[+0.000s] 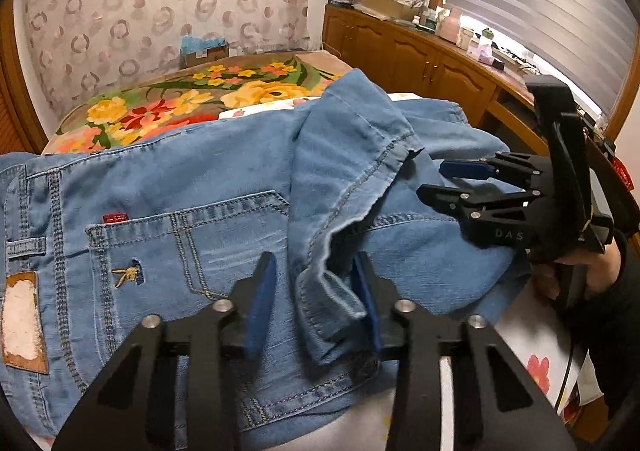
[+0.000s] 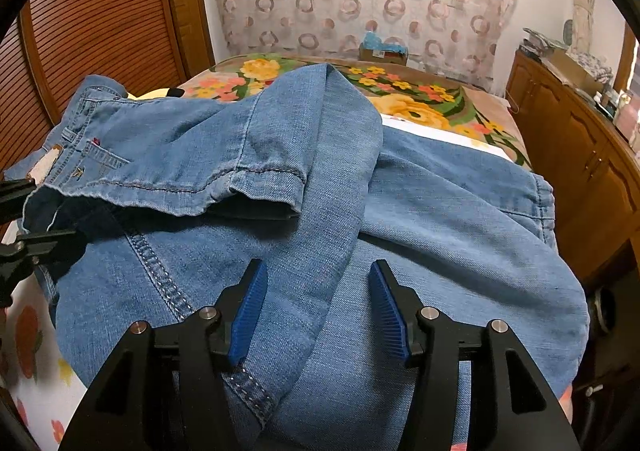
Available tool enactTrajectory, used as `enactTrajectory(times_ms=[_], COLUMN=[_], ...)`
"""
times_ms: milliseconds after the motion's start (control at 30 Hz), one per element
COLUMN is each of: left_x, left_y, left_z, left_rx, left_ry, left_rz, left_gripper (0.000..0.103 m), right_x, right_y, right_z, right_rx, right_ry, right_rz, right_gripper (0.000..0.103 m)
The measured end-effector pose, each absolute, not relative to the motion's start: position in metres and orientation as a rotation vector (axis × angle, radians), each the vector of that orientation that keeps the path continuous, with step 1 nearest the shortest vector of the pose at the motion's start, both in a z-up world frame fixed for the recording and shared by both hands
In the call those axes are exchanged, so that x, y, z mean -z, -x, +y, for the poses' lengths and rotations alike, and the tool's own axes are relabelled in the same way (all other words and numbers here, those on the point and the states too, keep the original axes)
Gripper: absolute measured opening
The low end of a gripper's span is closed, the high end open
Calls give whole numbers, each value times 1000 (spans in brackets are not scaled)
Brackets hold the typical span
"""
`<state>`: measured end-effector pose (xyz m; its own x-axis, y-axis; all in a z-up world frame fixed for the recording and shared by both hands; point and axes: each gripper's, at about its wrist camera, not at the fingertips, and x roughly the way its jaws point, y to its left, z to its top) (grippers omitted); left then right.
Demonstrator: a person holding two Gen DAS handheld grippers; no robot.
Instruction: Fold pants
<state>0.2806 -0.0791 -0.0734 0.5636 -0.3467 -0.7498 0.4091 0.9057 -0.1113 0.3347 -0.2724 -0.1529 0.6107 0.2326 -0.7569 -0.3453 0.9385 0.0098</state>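
Blue jeans (image 1: 224, 179) lie on the bed, back pocket and waist patch up at the left, with a leg folded over the seat. A leg hem (image 1: 332, 299) lies loose between the pads of my left gripper (image 1: 316, 275), which is open just above the denim. My right gripper (image 1: 448, 179) shows at the right in the left wrist view, open, over the folded leg. In the right wrist view the right gripper (image 2: 318, 283) is open above the jeans (image 2: 440, 211), with the hem cuff (image 2: 264, 187) beyond it. The left gripper's fingers (image 2: 24, 219) show at that view's left edge.
A floral blanket (image 1: 168, 107) covers the far part of the bed. A wooden cabinet (image 1: 420, 55) with clutter on top runs along the right under a blinded window. A cardboard box (image 1: 202, 53) stands by the curtain. A slatted wooden door (image 2: 100, 19) is at the left.
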Motion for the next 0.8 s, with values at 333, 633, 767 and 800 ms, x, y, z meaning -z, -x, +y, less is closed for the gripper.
enactTrajectory(times_ms=[333, 633, 767, 800], left_x=[70, 83, 82, 83], left_y=[-280, -285, -286, -286], left_z=[-75, -72, -71, -70], left_rx=[422, 424, 427, 429], left_ry=[-78, -68, -59, -56], left_rz=[841, 868, 867, 867], left_gripper=[19, 19, 19, 19], right_x=[152, 138, 119, 117], right_y=[-333, -331, -334, -336], right_z=[-273, -277, -275, -274], right_rx=[-334, -351, -384, -393], right_ry=[140, 75, 47, 43], right_rz=[852, 837, 805, 804], right_gripper=[56, 56, 53, 52])
